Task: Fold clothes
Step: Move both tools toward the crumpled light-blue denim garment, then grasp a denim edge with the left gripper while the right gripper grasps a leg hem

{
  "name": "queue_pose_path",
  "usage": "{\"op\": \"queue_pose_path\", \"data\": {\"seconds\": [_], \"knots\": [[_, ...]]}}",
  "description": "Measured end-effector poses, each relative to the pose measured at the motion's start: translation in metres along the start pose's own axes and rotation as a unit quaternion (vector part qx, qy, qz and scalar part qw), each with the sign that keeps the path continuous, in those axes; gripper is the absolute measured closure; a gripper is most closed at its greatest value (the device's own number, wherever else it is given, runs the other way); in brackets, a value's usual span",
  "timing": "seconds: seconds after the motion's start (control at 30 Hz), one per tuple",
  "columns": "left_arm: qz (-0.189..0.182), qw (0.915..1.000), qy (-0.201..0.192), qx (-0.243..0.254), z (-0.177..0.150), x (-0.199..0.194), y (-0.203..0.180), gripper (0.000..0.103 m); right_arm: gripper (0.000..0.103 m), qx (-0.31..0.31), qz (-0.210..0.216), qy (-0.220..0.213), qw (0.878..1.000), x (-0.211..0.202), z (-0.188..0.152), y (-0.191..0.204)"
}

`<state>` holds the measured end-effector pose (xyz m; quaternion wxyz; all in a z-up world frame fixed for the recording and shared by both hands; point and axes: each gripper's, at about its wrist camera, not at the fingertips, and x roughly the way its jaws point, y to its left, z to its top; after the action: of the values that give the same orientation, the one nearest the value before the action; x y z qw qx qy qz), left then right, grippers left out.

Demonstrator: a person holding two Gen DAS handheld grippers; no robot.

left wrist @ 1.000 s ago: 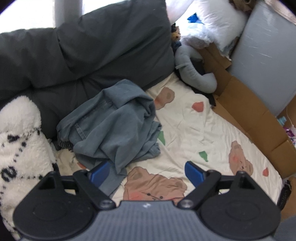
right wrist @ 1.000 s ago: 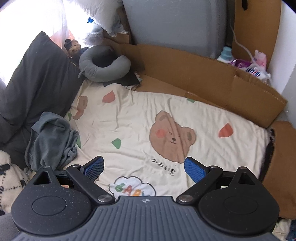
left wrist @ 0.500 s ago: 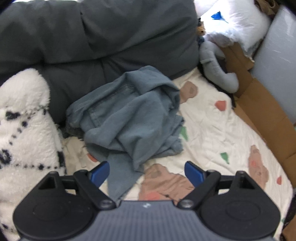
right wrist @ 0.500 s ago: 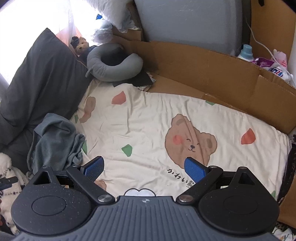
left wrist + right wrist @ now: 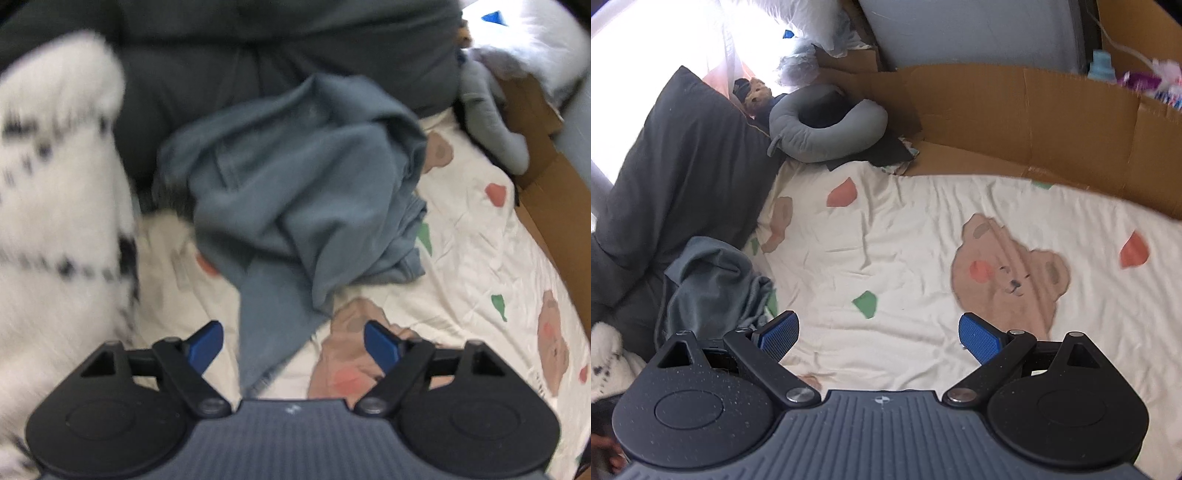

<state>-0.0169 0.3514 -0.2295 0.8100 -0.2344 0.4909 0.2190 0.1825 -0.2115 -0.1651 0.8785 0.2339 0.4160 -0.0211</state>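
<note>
A crumpled blue-grey garment [image 5: 295, 192] lies in a heap on the cream bear-print sheet [image 5: 472, 258], against dark grey pillows. My left gripper [image 5: 293, 341] hovers low over its near trailing end; the jaws are closing, a strip of the cloth lies between the blue pads, and the pads do not press on it. In the right wrist view the same garment [image 5: 713, 284] sits at the left edge, beside my right gripper [image 5: 879, 332], which stands open over the bare sheet [image 5: 905, 240] with nothing between its fingers.
Dark grey pillows [image 5: 258, 55] back the garment. A white fluffy black-patterned cushion [image 5: 55, 221] stands at the left. A grey neck pillow [image 5: 827, 125] and a small plush bear [image 5: 755, 94] lie at the far corner. Cardboard [image 5: 1034, 122] lines the sheet's far side.
Both grippers have dropped closer to the bed. The left one has closed in on the garment, whose trailing end now lies between its narrowing jaws. The right one has neared the sheet.
</note>
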Motion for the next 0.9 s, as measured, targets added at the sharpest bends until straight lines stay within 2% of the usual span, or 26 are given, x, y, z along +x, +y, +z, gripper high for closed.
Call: {"op": "queue_pose_path", "data": {"seconds": [0.17,0.23,0.33,0.57,0.67,0.77,0.9], "knots": [[0.018,0.9994,0.029,0.011,-0.016,0.041,-0.002,0.021,0.009,-0.009,0.017,0.026,0.999,0.017,-0.02,-0.001],[0.024,0.999,0.038,0.009,-0.02,0.053,0.0,0.03,0.009,-0.022,0.028,0.036,0.999,0.022,-0.028,0.002],[0.032,0.9984,0.045,-0.008,-0.021,0.064,0.007,0.033,0.009,-0.031,0.039,0.04,0.998,0.027,-0.039,0.003],[0.063,0.9943,0.085,0.001,-0.022,0.102,0.014,0.036,0.01,-0.041,0.031,0.082,0.995,0.052,-0.059,0.007],[0.057,0.9942,0.091,-0.006,-0.024,0.111,0.019,0.039,0.01,-0.046,0.031,0.096,0.994,0.057,-0.065,0.008],[0.06,0.9934,0.097,0.009,-0.027,0.12,0.02,0.049,0.01,-0.047,0.026,0.104,0.993,0.061,-0.067,0.007],[0.042,0.9947,0.094,-0.001,-0.028,0.123,0.026,0.059,0.01,-0.036,0.021,0.11,0.993,0.065,-0.069,0.004]]}}
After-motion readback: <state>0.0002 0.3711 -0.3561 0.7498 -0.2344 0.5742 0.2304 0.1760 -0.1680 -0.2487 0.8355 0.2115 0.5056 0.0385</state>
